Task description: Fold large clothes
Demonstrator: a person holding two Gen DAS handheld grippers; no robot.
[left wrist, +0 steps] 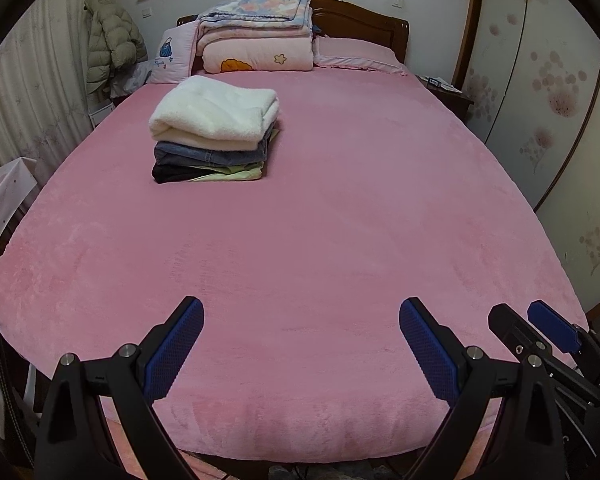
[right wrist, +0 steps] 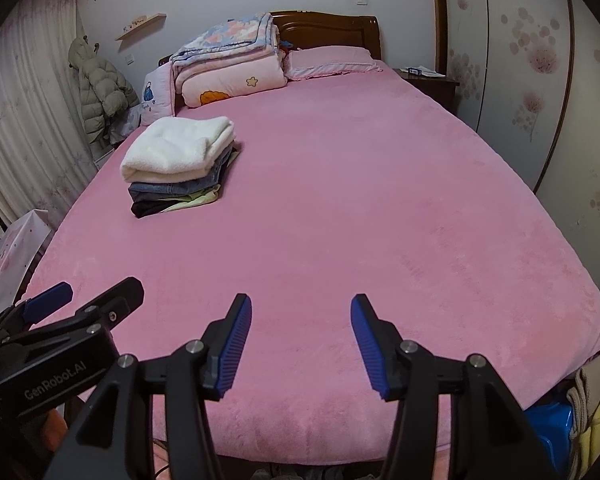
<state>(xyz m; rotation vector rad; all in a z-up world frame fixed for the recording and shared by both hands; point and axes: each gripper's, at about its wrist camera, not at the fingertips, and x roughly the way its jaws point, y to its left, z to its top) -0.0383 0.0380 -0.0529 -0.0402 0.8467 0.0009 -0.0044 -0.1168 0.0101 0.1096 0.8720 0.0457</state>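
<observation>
- Pink plush bed cover [left wrist: 320,220] lies flat and bare across most of the bed, which reads as working room kept free for spreading a garment.
- On the left side of the bed, toward the headboard, sits a neat stack of folded clothes [left wrist: 214,136]: a thick white fleece piece [left wrist: 216,112] on top, folded blue denim [left wrist: 208,156] under it, then a black garment and a pale green one at the bottom.
- Stacked off to the side and well apart from both tools, the pile looks set aside as finished work, I judge.
- Its long axis runs roughly from the near left toward the far right; the rolled fold edges face the foot of the bed, toward the cameras.
- Left gripper [left wrist: 300,344] hovers over the foot of the bed with its blue ribbed pads spread wide, holding nothing.
- Right gripper [right wrist: 300,344] hangs just beside it, likewise gaping and empty.
- Neither tool touches any cloth; no unfolded garment shows on the cover.
- Folded quilts [left wrist: 256,36] and a pink pillow [left wrist: 356,54] rest against the wooden headboard.
</observation>
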